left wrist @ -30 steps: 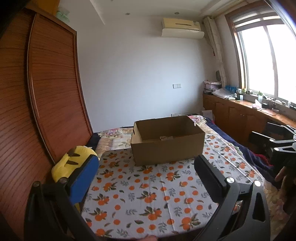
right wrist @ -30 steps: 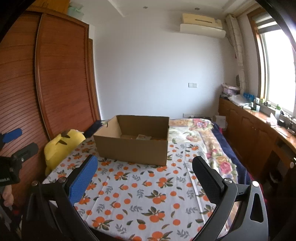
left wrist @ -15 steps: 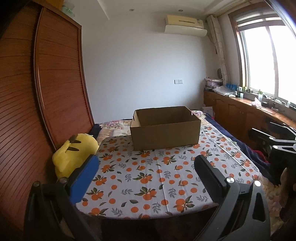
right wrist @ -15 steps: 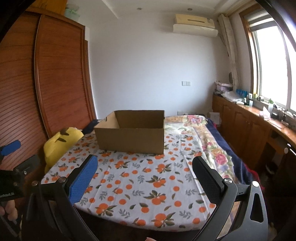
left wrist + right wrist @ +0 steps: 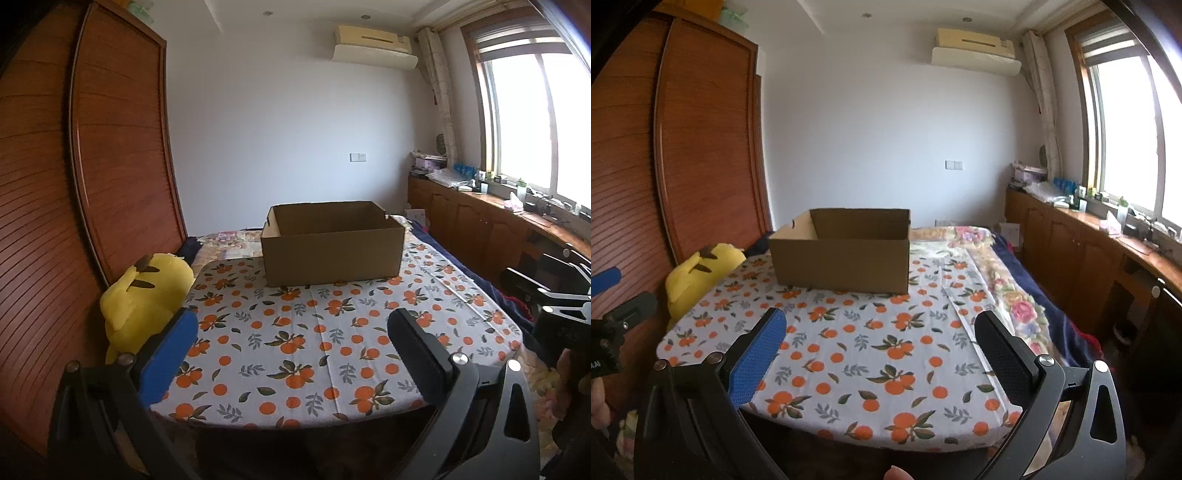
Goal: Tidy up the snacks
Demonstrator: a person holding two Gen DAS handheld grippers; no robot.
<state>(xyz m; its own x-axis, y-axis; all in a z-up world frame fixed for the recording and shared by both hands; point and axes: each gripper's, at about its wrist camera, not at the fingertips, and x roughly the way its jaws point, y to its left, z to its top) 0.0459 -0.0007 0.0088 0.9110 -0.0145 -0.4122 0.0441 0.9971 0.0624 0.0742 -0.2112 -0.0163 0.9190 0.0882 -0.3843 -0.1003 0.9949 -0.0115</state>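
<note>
An open brown cardboard box (image 5: 332, 245) stands at the far end of a table covered with an orange-print cloth (image 5: 314, 343); it also shows in the right wrist view (image 5: 842, 254). Its inside is hidden from this low angle, and no snacks are visible. My left gripper (image 5: 291, 332) is open and empty, held back from the table's near edge. My right gripper (image 5: 879, 332) is open and empty, also held back from the near edge. The right gripper's body shows at the right edge of the left wrist view (image 5: 557, 295).
A yellow plush toy (image 5: 144, 295) lies at the table's left edge against a tall wooden wardrobe (image 5: 92, 184). A bed with a floral cover (image 5: 997, 280) lies right of the table. A wooden counter (image 5: 1108, 243) with small items runs under the window.
Both grippers have pulled back and lowered away from the box. The box looks smaller and its inside is no longer visible. Both stay open.
</note>
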